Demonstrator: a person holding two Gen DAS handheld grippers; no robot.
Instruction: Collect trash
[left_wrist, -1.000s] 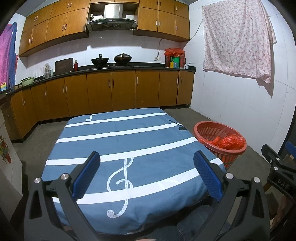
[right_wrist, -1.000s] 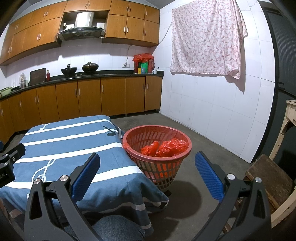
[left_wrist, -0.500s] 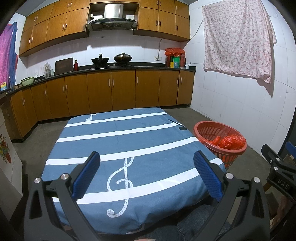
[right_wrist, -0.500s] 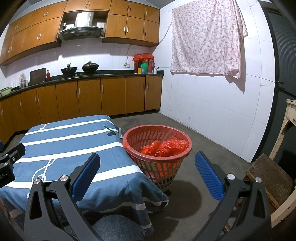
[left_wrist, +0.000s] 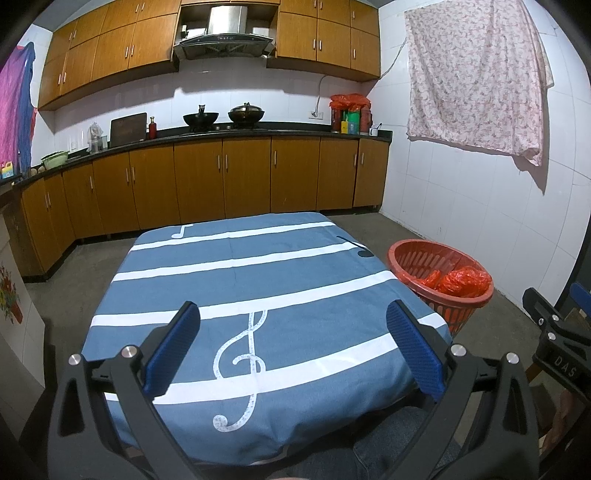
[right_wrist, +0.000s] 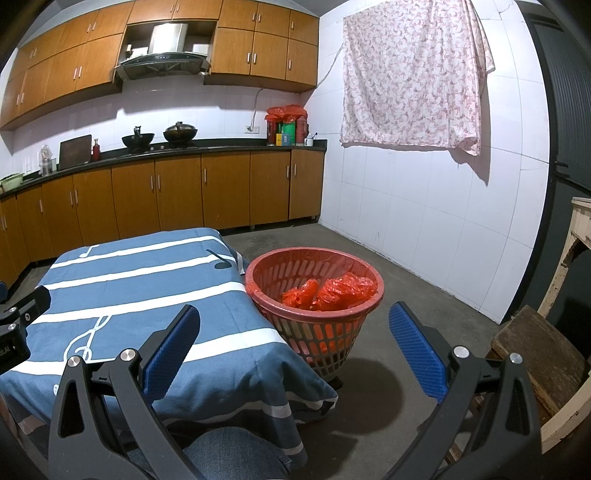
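Observation:
A red plastic basket (right_wrist: 314, 291) stands on the floor at the table's right edge, with crumpled red plastic bags (right_wrist: 332, 291) inside. It also shows in the left wrist view (left_wrist: 439, 277). My left gripper (left_wrist: 293, 350) is open and empty above the near part of the table (left_wrist: 240, 280), which has a blue cloth with white music notes. My right gripper (right_wrist: 295, 350) is open and empty, held in front of the basket at the table's near right corner. No loose trash shows on the cloth.
Wooden kitchen cabinets (left_wrist: 221, 184) with a black counter run along the back and left walls. A floral cloth (right_wrist: 410, 74) hangs on the white tiled right wall. A wooden stool (right_wrist: 532, 350) stands at the right. The floor is bare concrete.

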